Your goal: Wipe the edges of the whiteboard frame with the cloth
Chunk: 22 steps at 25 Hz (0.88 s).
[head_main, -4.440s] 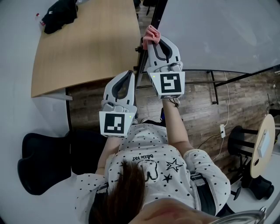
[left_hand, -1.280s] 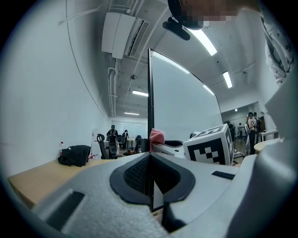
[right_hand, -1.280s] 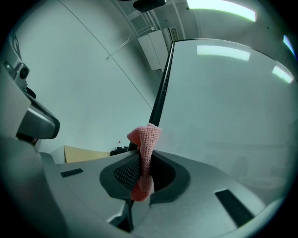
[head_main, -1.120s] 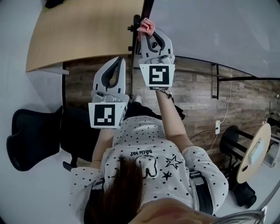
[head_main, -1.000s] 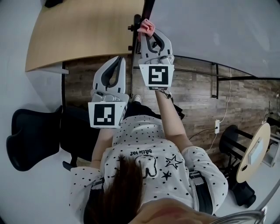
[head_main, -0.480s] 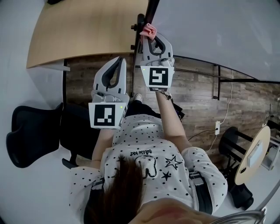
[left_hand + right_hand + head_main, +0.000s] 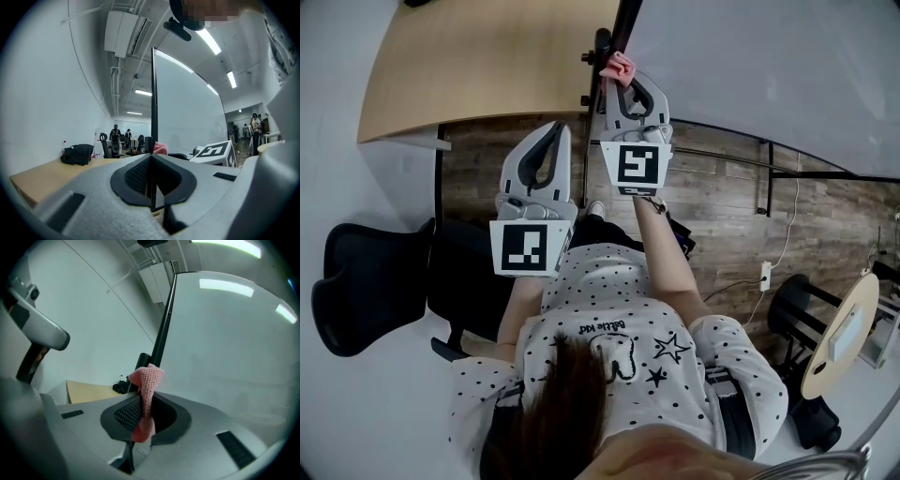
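Note:
My right gripper [image 7: 619, 79] is shut on a pink knitted cloth [image 7: 620, 65], which stands up out of the jaws in the right gripper view [image 7: 148, 379]. The cloth's top is at the black side edge of the whiteboard frame [image 7: 624, 21], near a black knob; I cannot tell if they touch. That edge runs up as a dark bar [image 7: 165, 324] beside the white board [image 7: 229, 343]. My left gripper [image 7: 555, 129] hangs lower left, shut and empty [image 7: 151, 161], its view facing the frame edge [image 7: 153, 103] and the cloth [image 7: 160, 148].
A wooden table [image 7: 487, 66] stands left of the board, with a black bag [image 7: 77, 153] on it. A black chair [image 7: 366, 291] is at the lower left. The board's stand bars [image 7: 769, 173] cross the wooden floor. Several people stand far off.
The right gripper with the cloth has moved along the frame edge to a spot beside a black knob, edging slightly further in the last half second. The left gripper has held its place.

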Tool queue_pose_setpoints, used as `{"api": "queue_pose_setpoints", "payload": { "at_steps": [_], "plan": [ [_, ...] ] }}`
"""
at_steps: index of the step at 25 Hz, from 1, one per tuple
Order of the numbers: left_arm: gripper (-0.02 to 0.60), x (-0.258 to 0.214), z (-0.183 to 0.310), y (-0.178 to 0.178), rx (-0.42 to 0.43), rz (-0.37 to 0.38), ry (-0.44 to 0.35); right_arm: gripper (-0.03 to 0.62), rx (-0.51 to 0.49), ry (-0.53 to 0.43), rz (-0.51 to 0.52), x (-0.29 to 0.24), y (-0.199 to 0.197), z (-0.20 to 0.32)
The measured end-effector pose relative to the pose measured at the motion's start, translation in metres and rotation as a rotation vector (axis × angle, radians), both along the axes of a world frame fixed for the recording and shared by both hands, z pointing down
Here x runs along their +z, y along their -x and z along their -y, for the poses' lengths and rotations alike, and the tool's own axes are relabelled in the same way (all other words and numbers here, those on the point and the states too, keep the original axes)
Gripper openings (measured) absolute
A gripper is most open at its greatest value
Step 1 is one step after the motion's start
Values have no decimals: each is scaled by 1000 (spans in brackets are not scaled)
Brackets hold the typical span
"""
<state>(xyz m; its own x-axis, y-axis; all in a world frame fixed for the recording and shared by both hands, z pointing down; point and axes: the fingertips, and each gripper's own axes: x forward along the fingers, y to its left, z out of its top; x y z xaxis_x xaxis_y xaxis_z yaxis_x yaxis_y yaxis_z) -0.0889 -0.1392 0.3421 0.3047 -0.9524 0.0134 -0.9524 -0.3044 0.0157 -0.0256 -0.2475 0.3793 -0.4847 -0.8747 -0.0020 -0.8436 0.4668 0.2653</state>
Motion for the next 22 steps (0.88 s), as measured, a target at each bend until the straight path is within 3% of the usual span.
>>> {"api": "queue_pose_setpoints", "payload": {
  "at_steps": [13, 22],
  "plan": [
    [15, -2, 0, 0, 10, 7, -10, 32, 10, 37, -30, 24, 2, -3],
    [15, 0, 0, -2, 7, -12, 26, 32, 8, 85, -43, 44, 3, -1]
  ]
}}
